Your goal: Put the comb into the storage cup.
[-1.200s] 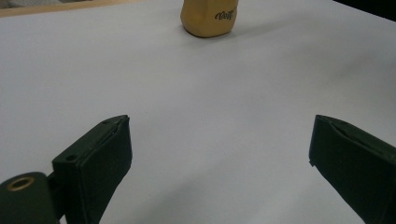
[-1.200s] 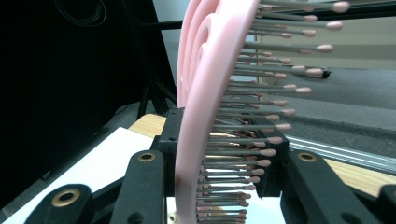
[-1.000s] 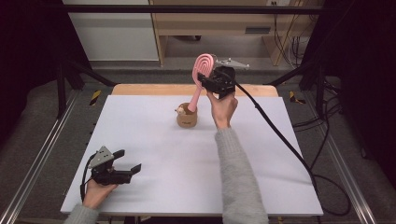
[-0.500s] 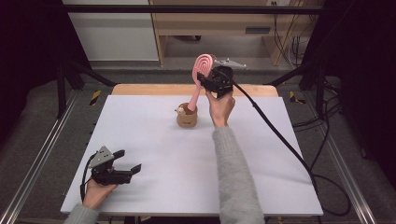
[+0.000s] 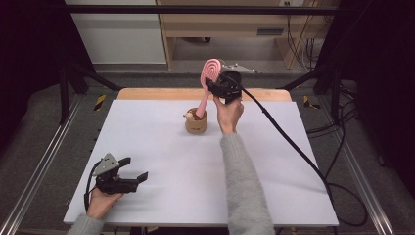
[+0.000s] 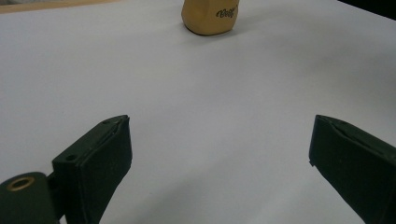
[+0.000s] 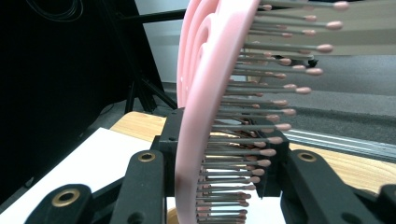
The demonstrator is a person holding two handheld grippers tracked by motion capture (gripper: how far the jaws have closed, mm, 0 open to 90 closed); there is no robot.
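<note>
A pink hairbrush [image 5: 211,70] stands tilted with its handle down in a tan cup [image 5: 196,123] at the far middle of the white table [image 5: 161,147]. My right gripper [image 5: 216,88] is shut on the brush's head from the right, high above the cup. In the right gripper view the pink head and its bristles [image 7: 210,93] sit between the jaws of my right gripper [image 7: 219,173]. My left gripper [image 5: 137,167] rests open at the front left, nothing between its fingers. In the left gripper view my left gripper [image 6: 219,135] points at the cup [image 6: 211,16] far ahead.
A black cable [image 5: 288,142] trails from the right gripper across the table's right side and off its edge. A wooden strip [image 5: 161,93] runs along the table's far edge. Dark frame posts [image 5: 66,83] stand at both far corners.
The right gripper and the brush have drifted very slightly left. The left gripper has not moved.
</note>
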